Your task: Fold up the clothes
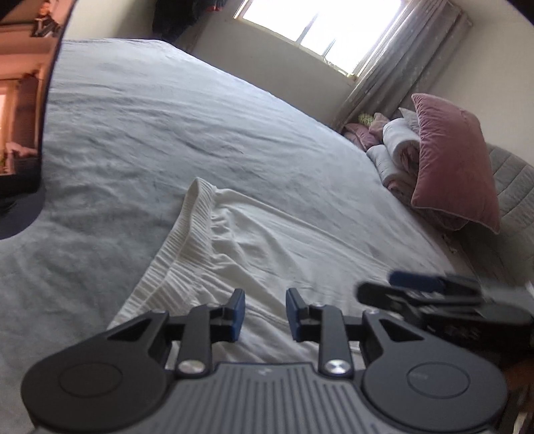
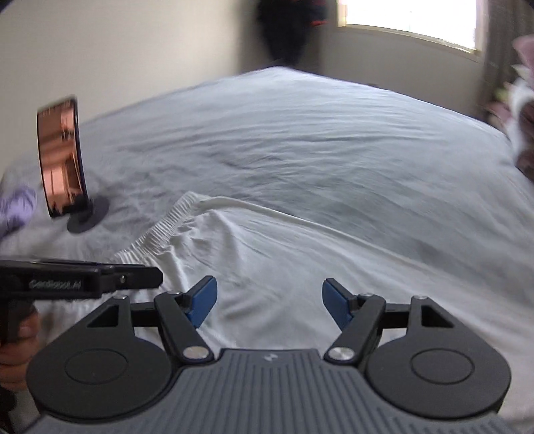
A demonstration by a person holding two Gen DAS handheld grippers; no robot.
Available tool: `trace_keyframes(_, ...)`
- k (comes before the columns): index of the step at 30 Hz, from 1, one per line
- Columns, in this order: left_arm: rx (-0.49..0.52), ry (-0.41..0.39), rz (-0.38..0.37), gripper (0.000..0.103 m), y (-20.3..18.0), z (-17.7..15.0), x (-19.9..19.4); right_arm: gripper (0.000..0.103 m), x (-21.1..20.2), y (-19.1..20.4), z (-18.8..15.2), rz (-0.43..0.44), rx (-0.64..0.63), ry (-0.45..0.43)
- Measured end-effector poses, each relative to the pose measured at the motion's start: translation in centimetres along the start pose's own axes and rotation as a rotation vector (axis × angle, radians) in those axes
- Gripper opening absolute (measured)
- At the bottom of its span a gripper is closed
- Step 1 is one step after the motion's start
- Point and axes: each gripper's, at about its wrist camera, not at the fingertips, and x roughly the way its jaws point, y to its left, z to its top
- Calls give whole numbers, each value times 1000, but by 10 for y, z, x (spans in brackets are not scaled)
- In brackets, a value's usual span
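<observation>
- White shorts [image 1: 267, 240] lie flat on the grey bedsheet [image 1: 150, 133], ribbed waistband [image 1: 187, 233] towards the left in both views.
- Left gripper [image 1: 266, 315] hovers just above the shorts near the waistband end; its blue pads [image 1: 238, 313] stand a narrow gap apart, with nothing pinched between them.
- Right gripper [image 2: 269, 302] hangs over the middle of the shorts [image 2: 283, 267], its fingers spread wide and empty; bare white cloth shows in the gap.
- Seen from the left wrist, the right gripper [image 1: 377, 287] comes in blurred at the lower right, close beside the left one.
- Seen from the right wrist, the left gripper [image 2: 157, 275] reaches in from the left edge over the waistband [image 2: 157, 230], with a hand [image 2: 20, 337] on its grip below.
- Round mirror [image 2: 61, 157] on a dark base stands on the sheet, left of the shorts and apart from them.
- Pink cushion [image 1: 454, 160] leans at the right side of the bed, beside a heap of folded bedding [image 1: 393, 150].
- Window [image 1: 320, 26] with a grey curtain [image 1: 400, 66] sits in the far wall.
</observation>
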Motion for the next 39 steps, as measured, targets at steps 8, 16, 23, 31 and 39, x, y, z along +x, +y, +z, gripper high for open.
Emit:
trace_keyframes(8,-45,47,16,27,7,3,18,73,61,-17,33,-21,-79,42)
trace_keyframes(16,-42,56,29,11,16,3,21,43,103,-41,51,-53,-78,101)
trace_keyframes(23,-114,74,10,4,30,5,23,2,108,-40,52,-16,-59,140)
trace_keyframes(31,-150,76,8,3,33,6,25,1,62,-29,62,-4,-24,103)
trace_keyframes(39,-208,80,8,3,36,6,28,1,-15,-4,66,79,6,36)
